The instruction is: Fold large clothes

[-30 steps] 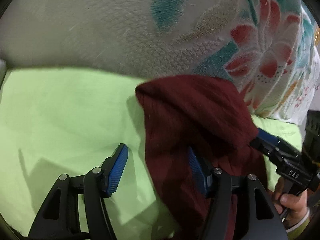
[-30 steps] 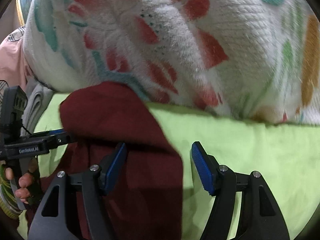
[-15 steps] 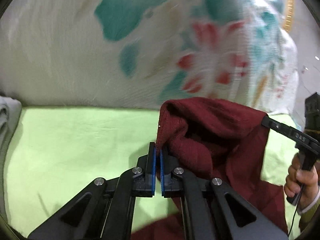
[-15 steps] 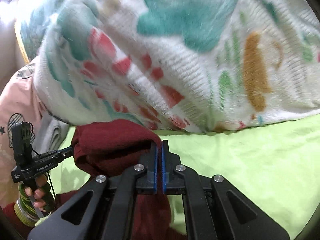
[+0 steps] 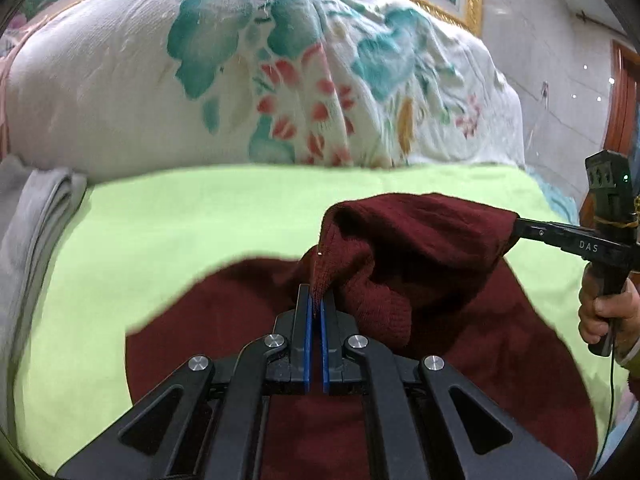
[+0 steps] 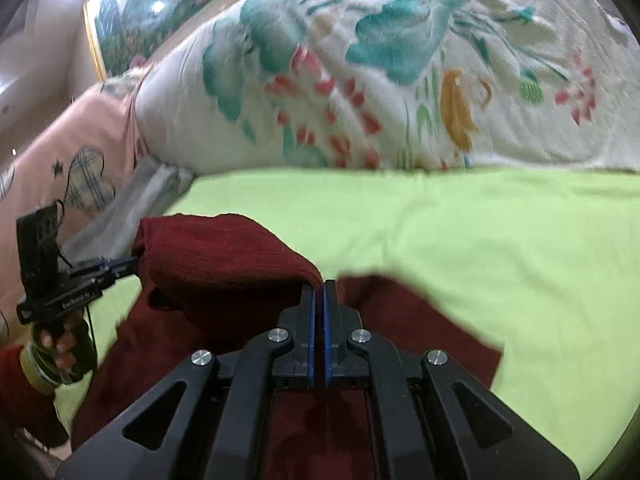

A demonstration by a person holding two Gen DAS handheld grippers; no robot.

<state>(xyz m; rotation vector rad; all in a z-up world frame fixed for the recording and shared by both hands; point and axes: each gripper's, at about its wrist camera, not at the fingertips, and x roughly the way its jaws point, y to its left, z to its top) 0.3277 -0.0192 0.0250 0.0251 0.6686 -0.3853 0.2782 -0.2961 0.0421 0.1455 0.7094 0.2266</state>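
Over the smooth lime sheet (image 5: pixel 168 232), both grippers' fingers pinch the ribbed maroon knit (image 5: pixel 420 248).

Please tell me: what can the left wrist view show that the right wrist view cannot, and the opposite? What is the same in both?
Only the left wrist view shows the right claw from outside, gripping the far corner of the dark red garment, the hand holding it, and a wooden door frame.

Only the right wrist view shows the left claw from outside and a pink cloth with heart patches.

Both show the lime green sheet, the floral blanket, grey folded cloth, and each claw shut on a corner of the garment.
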